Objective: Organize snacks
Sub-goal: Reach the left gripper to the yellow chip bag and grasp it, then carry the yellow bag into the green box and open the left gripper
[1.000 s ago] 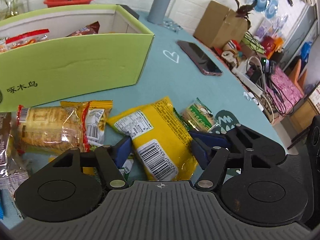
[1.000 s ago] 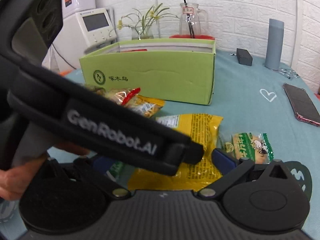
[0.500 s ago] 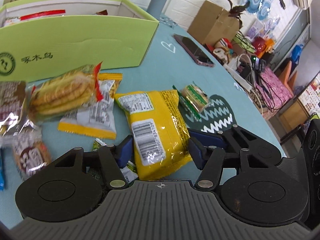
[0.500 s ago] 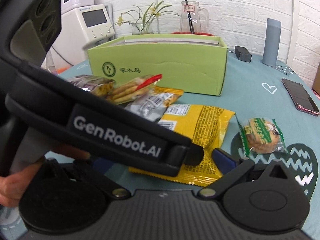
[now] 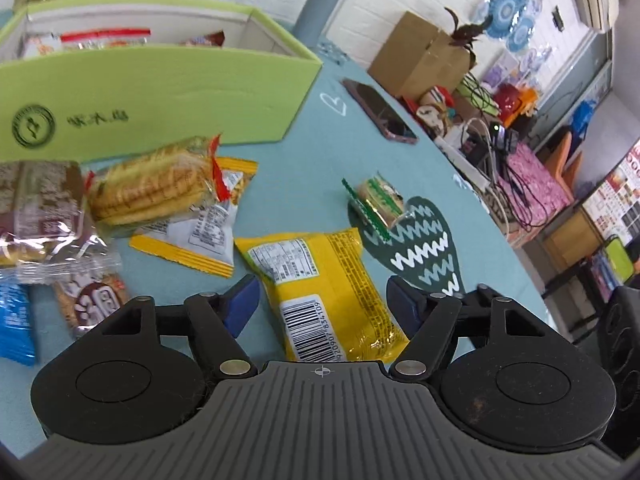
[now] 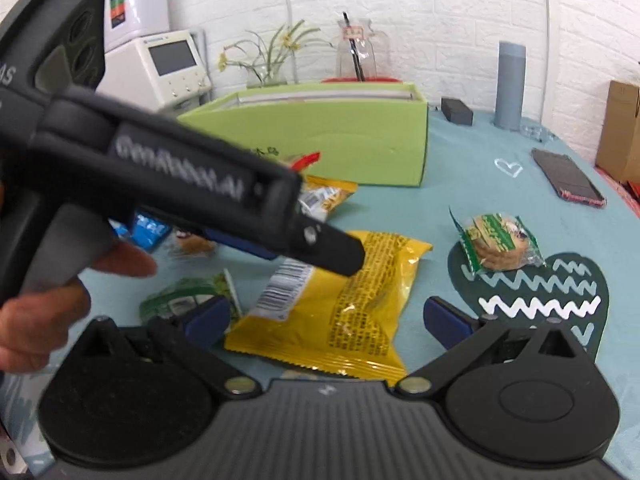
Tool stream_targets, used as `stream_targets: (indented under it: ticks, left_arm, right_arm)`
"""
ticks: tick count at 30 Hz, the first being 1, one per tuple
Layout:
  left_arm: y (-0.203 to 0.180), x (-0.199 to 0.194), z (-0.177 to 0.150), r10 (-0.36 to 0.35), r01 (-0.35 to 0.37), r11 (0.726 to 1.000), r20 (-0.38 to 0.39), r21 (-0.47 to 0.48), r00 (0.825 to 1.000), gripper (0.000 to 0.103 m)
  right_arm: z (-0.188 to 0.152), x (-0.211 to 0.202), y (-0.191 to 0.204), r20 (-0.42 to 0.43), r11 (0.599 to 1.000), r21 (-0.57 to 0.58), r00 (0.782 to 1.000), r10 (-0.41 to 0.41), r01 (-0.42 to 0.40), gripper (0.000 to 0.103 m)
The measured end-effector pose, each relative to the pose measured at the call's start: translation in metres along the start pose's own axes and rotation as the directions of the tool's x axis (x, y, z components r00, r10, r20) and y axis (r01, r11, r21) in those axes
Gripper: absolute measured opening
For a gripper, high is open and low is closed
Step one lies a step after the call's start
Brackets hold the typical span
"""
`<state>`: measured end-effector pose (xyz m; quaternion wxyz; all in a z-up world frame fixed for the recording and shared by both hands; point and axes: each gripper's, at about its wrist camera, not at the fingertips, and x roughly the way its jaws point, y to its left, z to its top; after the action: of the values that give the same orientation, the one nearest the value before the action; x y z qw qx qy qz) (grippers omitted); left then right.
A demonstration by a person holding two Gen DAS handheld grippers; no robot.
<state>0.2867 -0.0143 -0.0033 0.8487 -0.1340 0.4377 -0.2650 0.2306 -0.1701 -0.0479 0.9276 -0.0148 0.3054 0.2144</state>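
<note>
A yellow snack bag [image 5: 324, 292] lies flat on the teal table, barcode side up. My left gripper [image 5: 322, 306] is open, its blue pads on either side of the bag's near end, apart from it. In the right wrist view the same bag [image 6: 352, 312] lies between the blue pads of my open right gripper [image 6: 326, 320]. The left gripper's black body [image 6: 160, 168] crosses that view above the bag. A green-wrapped biscuit pack [image 5: 376, 204] [image 6: 500, 240] lies to the right. The green cardboard box [image 5: 160, 84] [image 6: 340, 136] stands behind with snacks inside.
Left of the bag lie a cracker pack [image 5: 152, 188], a yellow-edged packet [image 5: 200, 236], a brown packet [image 5: 36, 208] and a blue packet [image 5: 14, 320]. A small green packet [image 6: 184, 300] is near the right gripper. A phone [image 5: 380, 112] and a grey cylinder [image 6: 510, 84] are farther back.
Both grippers have pulled back from the box. The left jaws have opened wider around the yellow bag, and the left gripper's body has risen and tilted in the right wrist view.
</note>
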Motion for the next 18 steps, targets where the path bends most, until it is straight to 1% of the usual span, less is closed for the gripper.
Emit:
stream_targets:
  ticks: [1, 2, 3, 4, 5, 6, 7, 8, 10, 14, 16, 18]
  left_arm:
    - [0.001, 0.005, 0.000, -0.014, 0.014, 1.000, -0.020, -0.008, 1.000, 0.053]
    - [0.002, 0.009, -0.001, -0.021, 0.020, 1.000, -0.037, -0.012, 0.999, 0.049]
    - [0.001, 0.013, -0.003, -0.023, 0.023, 1.000, -0.043, -0.010, 0.999, 0.049]
    - [0.000, 0.013, -0.005, -0.021, 0.021, 1.000, -0.036, -0.002, 0.999, 0.036]
    - [-0.002, 0.014, -0.006, -0.018, 0.018, 1.000, -0.037, 0.005, 0.999, 0.022]
    - [-0.004, 0.013, -0.007, -0.015, 0.015, 1.000, -0.029, -0.001, 0.999, 0.021]
    - [-0.006, 0.010, -0.006, -0.016, 0.016, 1.000, -0.022, -0.003, 1.000, 0.020]
    - [-0.009, 0.007, -0.006, -0.020, 0.020, 1.000, -0.013, 0.004, 1.000, 0.020]
    - [-0.016, 0.000, -0.002, -0.027, 0.027, 0.999, 0.015, 0.022, 1.000, 0.020]
    - [-0.024, -0.015, 0.022, -0.043, 0.042, 0.999, 0.074, 0.024, 0.996, 0.020]
    - [-0.024, -0.022, 0.043, -0.045, 0.041, 0.999, 0.116, 0.033, 0.992, 0.022]
    - [-0.019, -0.028, 0.068, -0.032, 0.028, 0.999, 0.156, 0.028, 0.987, 0.022]
  right_arm:
    - [0.002, 0.005, -0.003, -0.008, 1.000, 0.014, 1.000, 0.012, -0.012, 0.102]
    - [0.003, 0.009, -0.006, -0.019, 0.999, 0.032, 0.999, 0.027, -0.026, 0.102]
    - [0.004, 0.013, -0.008, -0.020, 0.998, 0.043, 0.999, 0.039, -0.038, 0.102]
    - [0.005, 0.015, -0.009, -0.016, 0.998, 0.030, 0.999, 0.050, -0.049, 0.102]
    - [0.005, 0.016, -0.008, -0.018, 0.999, 0.000, 0.999, 0.051, -0.051, 0.100]
    - [0.006, 0.016, -0.006, -0.018, 0.999, -0.027, 0.999, 0.034, -0.034, 0.088]
    - [0.008, 0.015, -0.007, -0.015, 0.999, -0.046, 1.000, 0.020, -0.021, 0.080]
    - [0.010, 0.012, -0.011, -0.006, 0.999, -0.032, 0.999, 0.038, -0.038, 0.078]
    - [0.017, 0.005, -0.018, 0.020, 0.999, -0.025, 0.999, 0.049, -0.048, 0.076]
    - [0.038, -0.005, -0.014, 0.081, 0.996, -0.092, 0.997, 0.019, -0.012, 0.077]
    - [0.059, -0.001, -0.019, 0.113, 0.990, -0.138, 0.993, 0.018, -0.002, 0.077]
    - [0.086, 0.009, -0.019, 0.142, 0.982, -0.190, 0.990, 0.023, 0.005, 0.077]
